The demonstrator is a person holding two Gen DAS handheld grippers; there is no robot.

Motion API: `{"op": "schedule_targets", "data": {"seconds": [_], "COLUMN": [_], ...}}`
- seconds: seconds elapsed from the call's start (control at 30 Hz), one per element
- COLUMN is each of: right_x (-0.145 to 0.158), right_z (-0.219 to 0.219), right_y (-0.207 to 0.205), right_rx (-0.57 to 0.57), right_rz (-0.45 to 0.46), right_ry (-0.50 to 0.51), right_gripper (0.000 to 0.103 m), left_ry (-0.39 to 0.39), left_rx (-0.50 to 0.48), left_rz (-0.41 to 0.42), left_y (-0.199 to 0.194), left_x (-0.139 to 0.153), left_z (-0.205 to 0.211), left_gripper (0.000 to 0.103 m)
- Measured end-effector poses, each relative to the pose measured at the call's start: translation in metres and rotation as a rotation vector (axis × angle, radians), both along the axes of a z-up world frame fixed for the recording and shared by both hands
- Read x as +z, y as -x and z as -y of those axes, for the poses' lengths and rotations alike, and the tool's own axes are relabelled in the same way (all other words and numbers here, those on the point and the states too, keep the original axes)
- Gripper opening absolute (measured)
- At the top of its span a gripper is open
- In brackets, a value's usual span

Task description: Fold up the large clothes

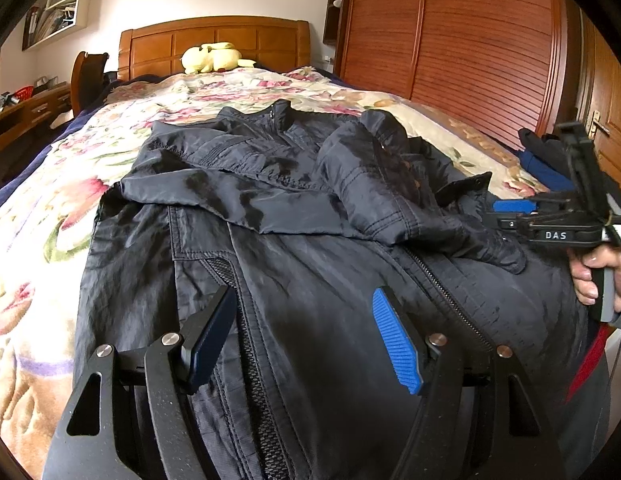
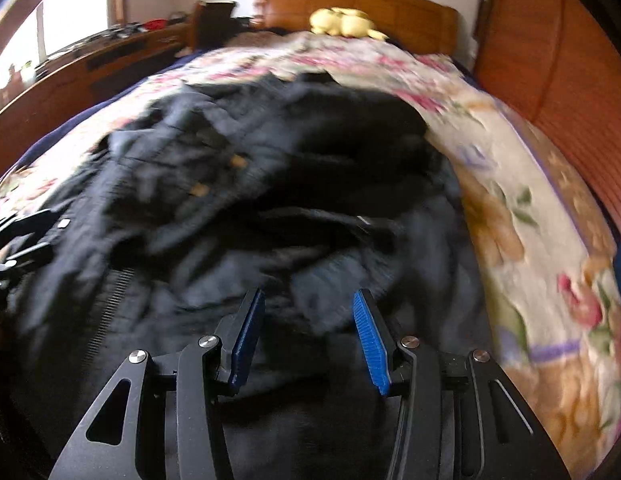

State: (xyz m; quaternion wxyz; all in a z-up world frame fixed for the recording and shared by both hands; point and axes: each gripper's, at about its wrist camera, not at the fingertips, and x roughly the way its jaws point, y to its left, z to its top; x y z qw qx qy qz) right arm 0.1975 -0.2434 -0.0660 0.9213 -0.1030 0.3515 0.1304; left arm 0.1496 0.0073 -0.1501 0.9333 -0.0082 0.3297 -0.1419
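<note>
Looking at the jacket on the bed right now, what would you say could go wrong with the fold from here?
1. The folded-in sleeves lie bunched and uneven on the dark jacket, so the next fold may trap wrinkles.
2. Both the left gripper and the right gripper have open jaws holding nothing; a grab could catch only one layer.
3. The right wrist view is blurred, so that grab could miss.

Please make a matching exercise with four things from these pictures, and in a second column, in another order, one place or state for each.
1. jacket
2. plush toy
3. left gripper
4. wardrobe

a. against the headboard
b. spread on the flowered bedspread
c. to the right of the bed
d. open over the jacket's hem

Pairs: 1-b, 2-a, 3-d, 4-c
</note>
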Motion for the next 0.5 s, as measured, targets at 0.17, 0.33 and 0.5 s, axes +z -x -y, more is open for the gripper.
{"op": "schedule_targets", "data": {"seconds": [0.17,0.33,0.5], "right_x": [-0.013,-0.016,-0.021], "right_z": [0.005,-0.002,0.006], "right_y": [-0.007,-0.001,0.004], "right_rx": [-0.028,-0.032,-0.029], "right_rz": [-0.014,0.024,0.034], "right_ry": [-0.089,-0.09,-0.137], "right_gripper": [0.048,0.048,0.048], "left_ry": [-0.043,-0.048,-0.034], "left_rx": [-0.004,-0.035,-0.114], "left_rz": [-0.008,0.009,0.008], "left_y": [-0.002,-0.006,-0.017], "left_x": [0.008,0.035,0.058], "left_z": [0.008,0.026,0.063], "left_gripper": [0.072,0.072,0.072]}}
